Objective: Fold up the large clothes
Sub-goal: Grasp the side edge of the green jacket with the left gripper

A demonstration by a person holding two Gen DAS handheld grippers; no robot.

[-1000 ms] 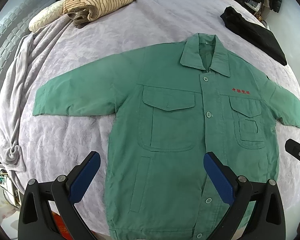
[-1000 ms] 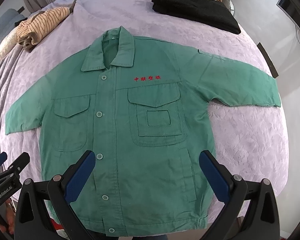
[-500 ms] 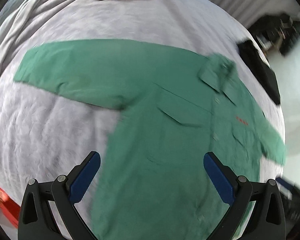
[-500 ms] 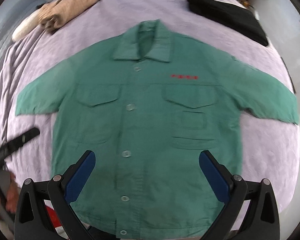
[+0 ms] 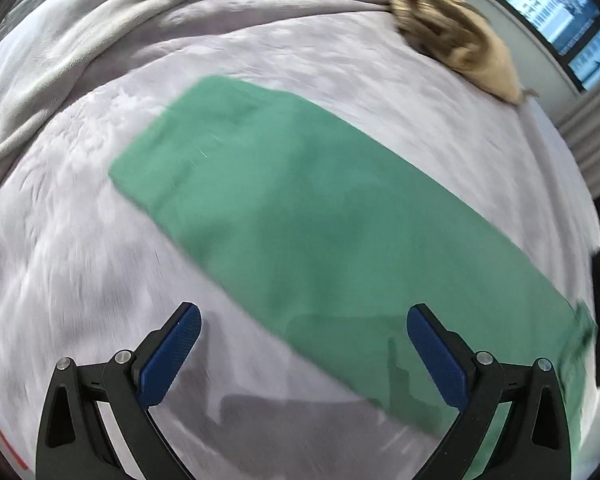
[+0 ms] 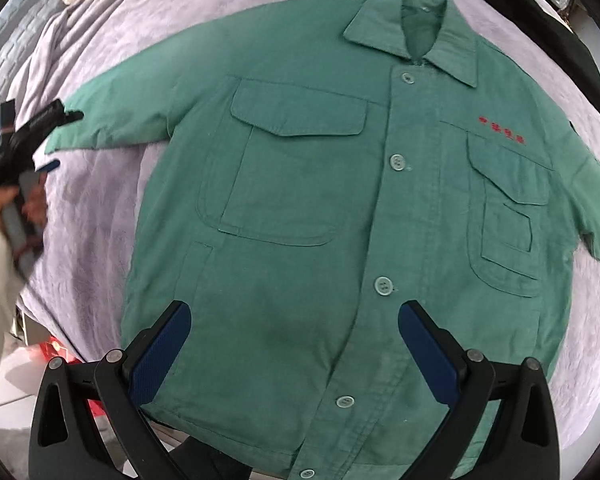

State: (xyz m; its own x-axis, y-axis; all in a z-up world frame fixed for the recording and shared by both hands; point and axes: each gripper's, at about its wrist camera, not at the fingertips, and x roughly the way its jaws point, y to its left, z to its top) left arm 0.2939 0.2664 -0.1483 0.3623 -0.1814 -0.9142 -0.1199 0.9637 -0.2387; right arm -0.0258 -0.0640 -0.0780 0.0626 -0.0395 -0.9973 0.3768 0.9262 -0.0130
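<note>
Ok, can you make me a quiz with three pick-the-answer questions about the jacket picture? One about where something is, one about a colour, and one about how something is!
1. Where is the black cloth?
A. on the jacket's front
B. on the bed past the collar, at the top right
C. in the right gripper

2. What colour is the writing on the jacket's chest?
A. red
B. white
C. yellow

3. How is the jacket lying?
A. rolled in a ball
B. folded in half
C. spread flat, buttoned, sleeves out

Answers:
1 B, the black cloth lies on the bed beyond the collar.
2 A, the writing is red.
3 C, the jacket is flat, with both sleeves out and neither open gripper holding it.
</note>
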